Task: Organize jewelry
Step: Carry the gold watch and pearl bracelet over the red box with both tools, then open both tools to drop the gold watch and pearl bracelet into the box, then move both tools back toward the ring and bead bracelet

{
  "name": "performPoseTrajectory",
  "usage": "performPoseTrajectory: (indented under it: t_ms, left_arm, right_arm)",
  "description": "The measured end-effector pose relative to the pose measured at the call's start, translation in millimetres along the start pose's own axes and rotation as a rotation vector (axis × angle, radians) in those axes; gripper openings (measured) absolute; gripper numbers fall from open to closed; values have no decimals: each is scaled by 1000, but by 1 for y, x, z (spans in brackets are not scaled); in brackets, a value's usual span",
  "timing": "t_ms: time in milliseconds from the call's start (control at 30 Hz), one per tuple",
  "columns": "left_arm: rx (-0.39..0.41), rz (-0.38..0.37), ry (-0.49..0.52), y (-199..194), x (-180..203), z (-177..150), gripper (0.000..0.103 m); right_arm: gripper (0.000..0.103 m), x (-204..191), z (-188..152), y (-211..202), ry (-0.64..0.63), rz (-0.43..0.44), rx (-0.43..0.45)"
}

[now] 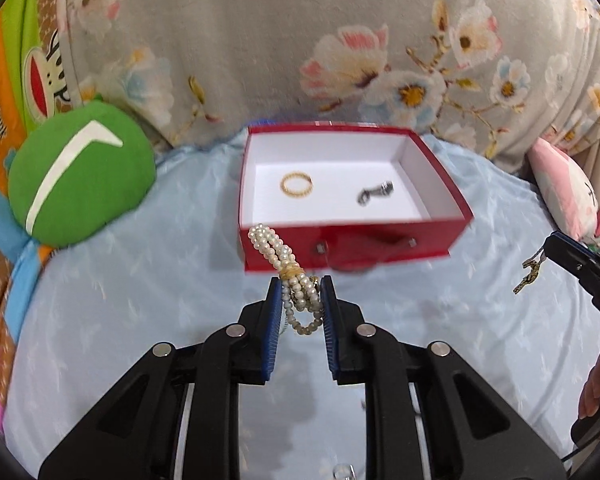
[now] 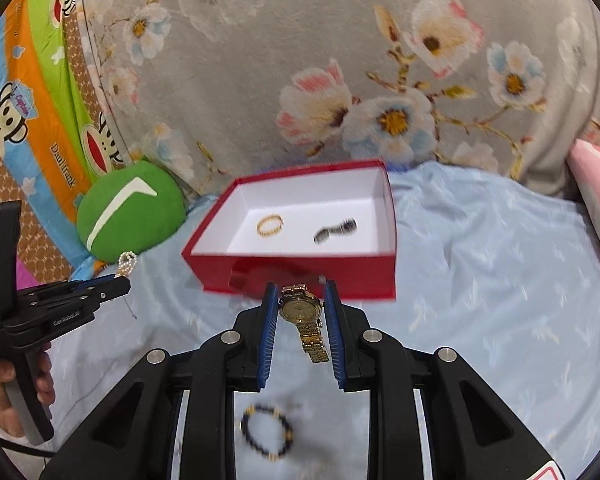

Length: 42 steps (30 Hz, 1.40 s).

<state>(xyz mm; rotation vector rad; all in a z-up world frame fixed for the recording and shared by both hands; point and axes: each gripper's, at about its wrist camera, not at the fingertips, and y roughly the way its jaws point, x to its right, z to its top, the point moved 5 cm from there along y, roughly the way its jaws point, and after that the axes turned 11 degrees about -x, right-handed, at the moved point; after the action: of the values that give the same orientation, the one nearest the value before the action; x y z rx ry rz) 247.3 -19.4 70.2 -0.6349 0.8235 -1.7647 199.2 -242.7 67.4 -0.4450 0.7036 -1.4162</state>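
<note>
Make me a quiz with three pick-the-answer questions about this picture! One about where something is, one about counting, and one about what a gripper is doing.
1. Where is the thin gold ring?
A. inside the open red cardboard box
B. on the round green cushion
C. on the pale blue bedsheet

2. How many pieces of jewelry lie in the box?
A. none
B. two
C. five

3. What is the right gripper doing?
A. standing open and empty
B. holding the black beaded bracelet
C. clamping a gold metal wristwatch

Answers: 1 A, the ring rests on the box's white floor. 2 B, only the ring and a small dark silver piece are in there. 3 C, the watch sits pinched between the blue pads, its band hanging down; the black bracelet lies on the sheet below.
</note>
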Motion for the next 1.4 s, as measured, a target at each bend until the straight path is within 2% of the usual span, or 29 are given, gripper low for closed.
performPoseTrajectory:
  t_ms: [67, 200, 400, 600, 767, 1000, 1033, 1067, 1100, 1167, 1400]
  left_arm:
    - [35, 13, 0, 6, -3, 27, 19]
    - [53, 18, -1, 28, -5, 75, 19]
    - [41, 58, 7, 77, 1, 119, 19]
    - [-22, 85, 24, 133, 8, 142, 19]
    - [-63, 92, 15, 169, 8, 151, 19]
    - [-90, 87, -14, 202, 2, 152, 21]
    - [-81, 87, -25, 203, 0, 153, 24]
    - [-70, 98, -46, 204, -5, 153, 46]
    - [-56, 105, -71, 203, -9, 154, 69]
    - [2, 95, -124, 194, -20, 154, 74]
    - [31, 108, -191, 168, -45, 140, 75]
  right_arm:
    - [22, 2, 25, 14, -7, -6, 9]
    - [22, 10, 62, 45, 1, -1, 14]
    - [22, 23, 95, 106, 23, 11, -20]
    - [22, 36, 109, 162, 52, 7, -78]
    - [22, 48, 109, 200, 58, -30, -125]
    - [23, 53, 106, 225, 37, -48, -148]
    - [23, 53, 105, 225, 37, -54, -140]
    - [24, 54, 105, 223, 39, -66, -111]
    - [33, 55, 105, 219, 40, -74, -91]
    - [48, 58, 104, 210, 59, -80, -51]
    - [50, 63, 89, 174, 94, -28, -12]
